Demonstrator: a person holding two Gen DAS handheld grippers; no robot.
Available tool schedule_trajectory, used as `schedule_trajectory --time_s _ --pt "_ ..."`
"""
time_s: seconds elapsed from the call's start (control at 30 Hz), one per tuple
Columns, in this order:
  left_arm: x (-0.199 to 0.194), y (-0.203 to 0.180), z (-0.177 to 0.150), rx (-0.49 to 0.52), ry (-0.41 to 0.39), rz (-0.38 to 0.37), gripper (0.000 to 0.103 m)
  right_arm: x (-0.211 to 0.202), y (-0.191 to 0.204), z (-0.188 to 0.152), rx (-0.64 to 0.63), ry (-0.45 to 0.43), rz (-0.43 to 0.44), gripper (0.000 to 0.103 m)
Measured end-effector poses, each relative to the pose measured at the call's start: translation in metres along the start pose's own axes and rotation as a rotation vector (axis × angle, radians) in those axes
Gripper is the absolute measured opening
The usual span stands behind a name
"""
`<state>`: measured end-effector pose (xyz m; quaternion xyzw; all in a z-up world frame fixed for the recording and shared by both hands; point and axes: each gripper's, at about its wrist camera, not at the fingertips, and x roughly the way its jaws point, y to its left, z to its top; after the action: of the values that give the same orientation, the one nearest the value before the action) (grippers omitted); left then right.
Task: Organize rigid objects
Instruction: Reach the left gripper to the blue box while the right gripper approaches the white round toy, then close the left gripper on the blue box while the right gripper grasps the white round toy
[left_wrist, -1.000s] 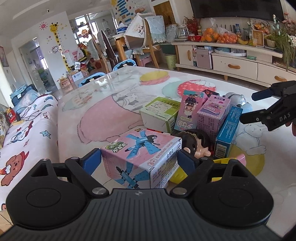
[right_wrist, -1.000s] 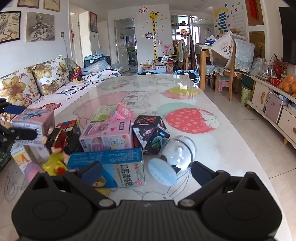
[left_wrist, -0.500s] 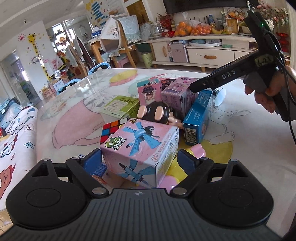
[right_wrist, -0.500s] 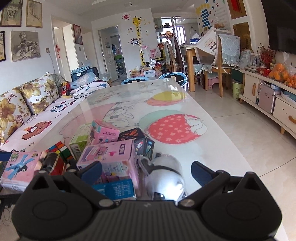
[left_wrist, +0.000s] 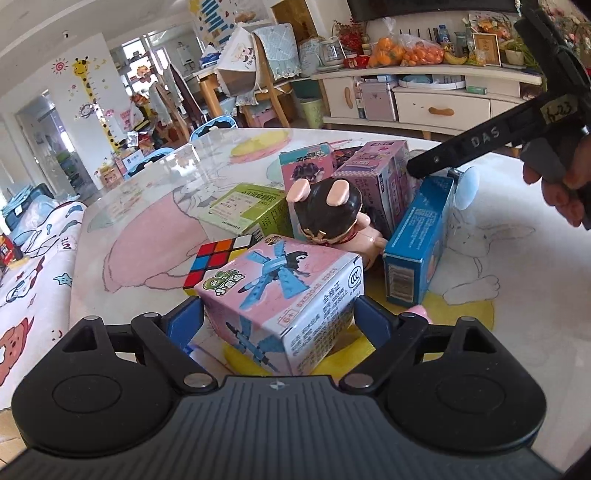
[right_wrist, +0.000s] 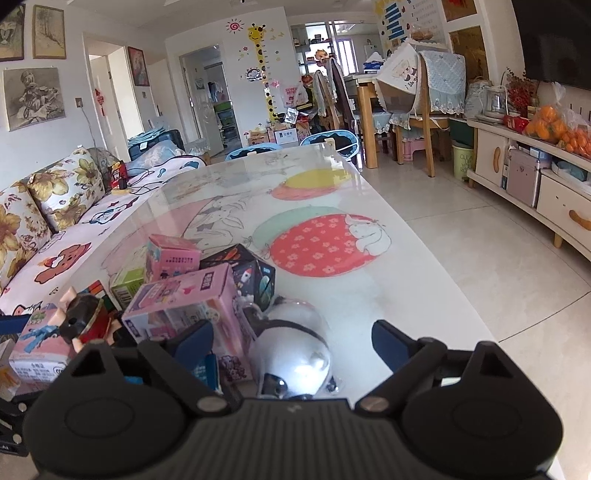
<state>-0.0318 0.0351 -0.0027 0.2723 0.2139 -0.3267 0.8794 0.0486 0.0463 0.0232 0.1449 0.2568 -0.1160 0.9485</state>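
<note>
On the table (left_wrist: 517, 295), spread with a cartoon cloth, the task's things sat crowded together. In the left wrist view, at about nine o'clock of the cluster, a colour cube (left_wrist: 218, 264) lay beside a green box (left_wrist: 247, 212). The left gripper (left_wrist: 279, 317) held the pink robot box (left_wrist: 284, 295), a blue pad pressed on either side of it. At twelve o'clock of that box a dark-haired doll (left_wrist: 327, 214) stood, with two more pink boxes (left_wrist: 373, 177) behind it. At two o'clock a blue carton (left_wrist: 417, 240) lay on its long edge. In the right wrist view, the right gripper (right_wrist: 291, 341) stood wide with its jaws closing, and a clear round-topped toy (right_wrist: 295, 350) lay between the pads, apparently untouched. A hand (left_wrist: 565, 184) gripped its handle at three o'clock in the left view.
</note>
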Motion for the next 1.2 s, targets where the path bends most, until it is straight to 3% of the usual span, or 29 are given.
schedule_trajectory --time_s 0.17,0.27,0.4,0.6,0.67,0.83,0.93,1.03,1.2 --pt "0.003 0.004 -0.001 -0.097 0.014 0.007 0.103 0.007 -0.005 0.0 0.007 0.014 0.01 0.084" --pt "0.005 0.004 0.001 -0.121 0.013 0.019 0.103 0.012 -0.01 -0.001 0.029 0.054 0.024 0.067" --pt "0.01 0.008 0.003 -0.141 0.019 0.044 0.103 0.009 -0.012 -0.002 0.038 0.059 0.056 0.056" --pt "0.011 0.015 0.003 -0.201 0.016 0.099 0.1 0.004 -0.011 -0.004 0.029 0.054 0.043 0.054" --pt "0.01 0.019 0.002 -0.224 0.012 0.116 0.093 0.001 -0.01 -0.005 0.017 0.052 0.043 0.054" --pt "0.001 0.032 -0.006 -0.281 0.025 0.145 0.059 -0.008 -0.009 -0.006 0.001 0.037 0.043 0.054" --pt "-0.008 0.037 -0.014 -0.301 0.041 0.157 0.06 -0.013 -0.009 -0.008 -0.002 0.033 0.052 0.054" --pt "-0.028 0.038 -0.021 -0.305 0.003 0.153 0.06 -0.02 -0.008 -0.009 -0.017 0.021 0.051 0.054" --pt "-0.047 0.028 -0.02 -0.232 -0.053 0.059 0.068 -0.027 -0.016 -0.009 0.01 0.014 0.046 0.054"
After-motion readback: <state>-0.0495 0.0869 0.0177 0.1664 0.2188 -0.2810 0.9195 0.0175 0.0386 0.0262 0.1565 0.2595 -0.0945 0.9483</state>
